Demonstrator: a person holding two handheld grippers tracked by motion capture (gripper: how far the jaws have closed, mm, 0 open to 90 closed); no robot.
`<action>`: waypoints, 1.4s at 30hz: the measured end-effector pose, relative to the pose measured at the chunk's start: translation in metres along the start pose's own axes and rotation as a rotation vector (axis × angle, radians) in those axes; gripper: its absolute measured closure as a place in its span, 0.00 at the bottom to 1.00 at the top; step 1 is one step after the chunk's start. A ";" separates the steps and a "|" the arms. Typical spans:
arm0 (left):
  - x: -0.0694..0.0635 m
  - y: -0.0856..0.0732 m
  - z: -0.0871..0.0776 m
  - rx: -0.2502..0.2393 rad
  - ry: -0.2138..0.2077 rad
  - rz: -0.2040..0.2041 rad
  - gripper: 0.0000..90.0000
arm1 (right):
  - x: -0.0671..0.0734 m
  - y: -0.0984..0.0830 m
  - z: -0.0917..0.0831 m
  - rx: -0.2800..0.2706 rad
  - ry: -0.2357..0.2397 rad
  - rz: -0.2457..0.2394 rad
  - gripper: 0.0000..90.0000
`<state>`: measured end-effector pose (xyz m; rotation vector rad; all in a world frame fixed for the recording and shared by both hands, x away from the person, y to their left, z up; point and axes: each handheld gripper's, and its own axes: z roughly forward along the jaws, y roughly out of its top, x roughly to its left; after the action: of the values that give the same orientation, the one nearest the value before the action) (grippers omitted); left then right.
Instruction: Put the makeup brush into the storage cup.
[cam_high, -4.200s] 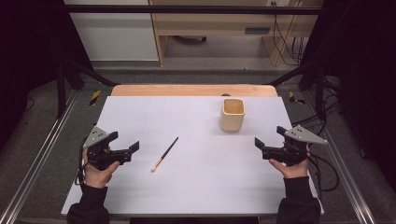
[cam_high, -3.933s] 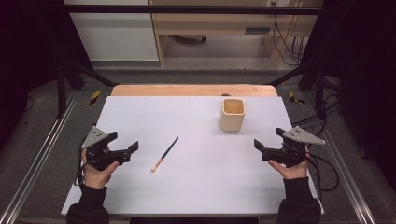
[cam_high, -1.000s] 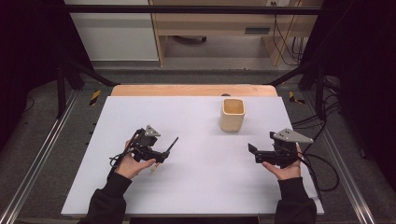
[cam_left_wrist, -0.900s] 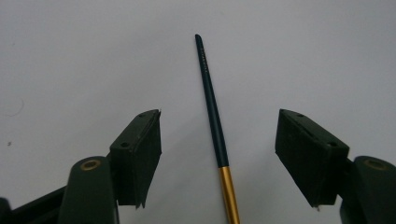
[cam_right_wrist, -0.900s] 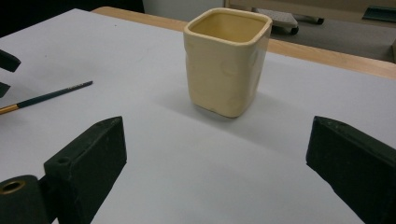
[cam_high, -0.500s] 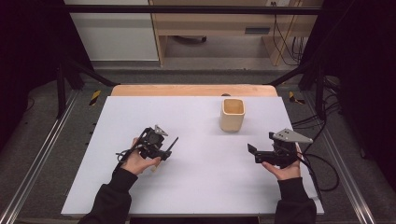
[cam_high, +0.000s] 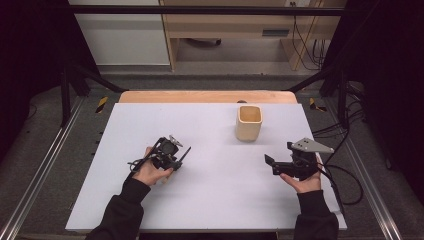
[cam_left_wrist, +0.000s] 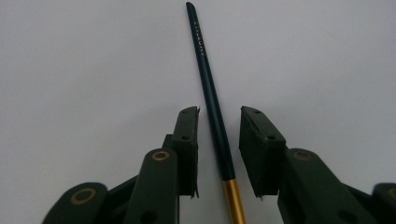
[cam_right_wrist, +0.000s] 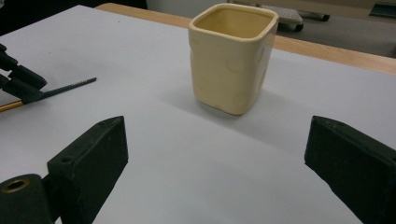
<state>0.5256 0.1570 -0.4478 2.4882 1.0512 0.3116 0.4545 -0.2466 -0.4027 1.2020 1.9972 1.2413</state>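
A thin paintbrush (cam_left_wrist: 212, 98) with a dark handle and gold ferrule lies flat on the white table. My left gripper (cam_left_wrist: 218, 112) points down over it with a jaw on each side of the handle. The jaws have just been closing, but a small gap still shows at each pad, so they do not press the brush. From above, the left gripper (cam_high: 172, 152) sits left of centre, with the brush end (cam_high: 186, 151) poking out. My right gripper (cam_right_wrist: 219, 140) is wide open and empty, facing a cream square cup (cam_right_wrist: 231, 56). The right gripper (cam_high: 270, 162) sits at the table's right.
The cream cup (cam_high: 248, 122) stands upright toward the back right of the white table top (cam_high: 210, 200). A wooden strip (cam_high: 200, 96) runs along the far edge. Metal rails flank the table, and cables trail at the right.
My left gripper crossed from the table's left side to the brush, settled over it, and its jaws narrowed around the handle. My right gripper shifted slightly inward early on, then stayed still.
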 end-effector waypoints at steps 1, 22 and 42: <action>0.000 0.000 0.000 0.000 0.000 0.000 0.76 | 0.000 0.000 0.000 0.000 0.000 0.000 0.07; -0.005 0.007 0.005 0.079 -0.003 0.004 0.91 | 0.000 0.000 -0.001 0.004 0.006 0.004 0.07; -0.007 0.011 -0.001 0.079 -0.008 0.074 0.92 | 0.001 0.000 0.002 0.012 0.013 0.000 0.07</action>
<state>0.5272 0.1455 -0.4420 2.6006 0.9877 0.2875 0.4556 -0.2451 -0.4040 1.2024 2.0172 1.2418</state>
